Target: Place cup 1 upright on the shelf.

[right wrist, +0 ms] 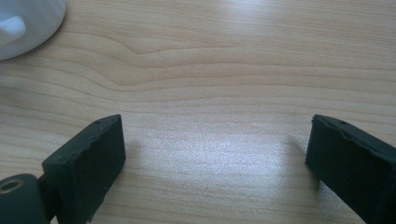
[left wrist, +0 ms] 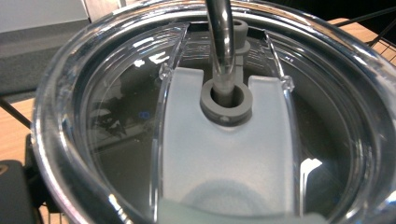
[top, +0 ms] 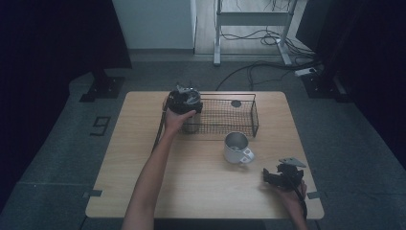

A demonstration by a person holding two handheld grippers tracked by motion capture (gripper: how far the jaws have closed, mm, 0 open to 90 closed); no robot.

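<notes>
A clear round lid (left wrist: 116, 121) with a frosted slider and a metal straw (left wrist: 220, 42) through its grey ring lies right under the left gripper's camera. My left gripper (top: 185, 101) hovers at the left end of the black wire basket (top: 256, 120), apparently shut on the lid, with one black jaw showing at the lid's lower left. A dark tumbler (top: 190, 126) stands below it in the basket. My right gripper (top: 281, 175) rests low over the table (right wrist: 210, 70) at the front right, open, with nothing between its jaws. A white mug (top: 237, 147) (right wrist: 23, 23) stands in front of the basket.
A small dark round object (top: 236, 103) lies in the basket's far right part. Bare wood spans the table's left half and front (top: 201, 191). Beyond the table, cables and a desk frame (top: 253, 19) stand on the floor.
</notes>
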